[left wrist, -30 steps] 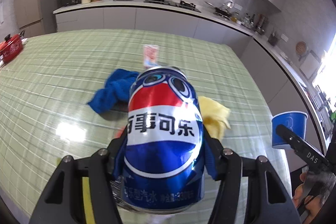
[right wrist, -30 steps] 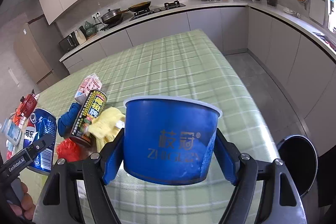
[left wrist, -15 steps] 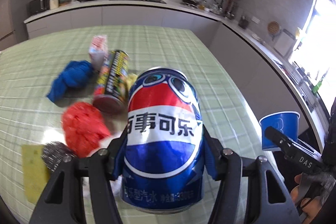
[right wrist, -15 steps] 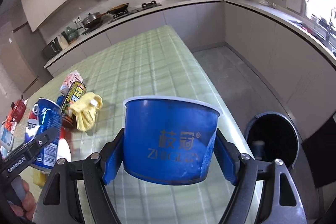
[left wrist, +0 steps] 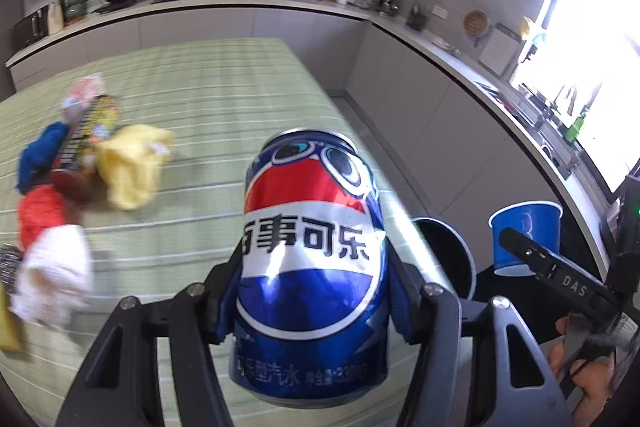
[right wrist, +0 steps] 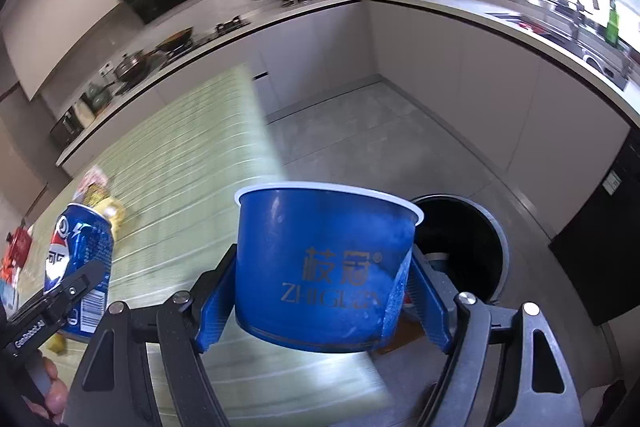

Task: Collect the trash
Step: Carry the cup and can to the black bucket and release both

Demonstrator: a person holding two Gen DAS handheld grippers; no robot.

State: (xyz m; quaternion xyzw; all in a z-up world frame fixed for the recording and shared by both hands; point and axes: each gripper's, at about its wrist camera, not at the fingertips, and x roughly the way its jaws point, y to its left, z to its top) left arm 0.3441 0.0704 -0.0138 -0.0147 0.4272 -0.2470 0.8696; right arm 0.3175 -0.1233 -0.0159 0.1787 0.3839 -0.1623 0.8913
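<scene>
Daylight from blown-out window (left wrist: 592, 67) on the right, glare streak on bench (right wrist: 188, 187), motion blur on bench clutter, can (left wrist: 312, 267) and cup (right wrist: 324, 267) sharp, heavy fisheye curvature, dark vignette corners.

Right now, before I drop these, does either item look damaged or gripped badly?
The Pepsi can in the left hand-held gripper looks dented and creased where the fingers squeeze it. The blue paper cup in the right hand-held gripper sits upright and looks intact.

Left claw (left wrist: 314, 291) and right claw (right wrist: 324, 291) both clamped
</scene>
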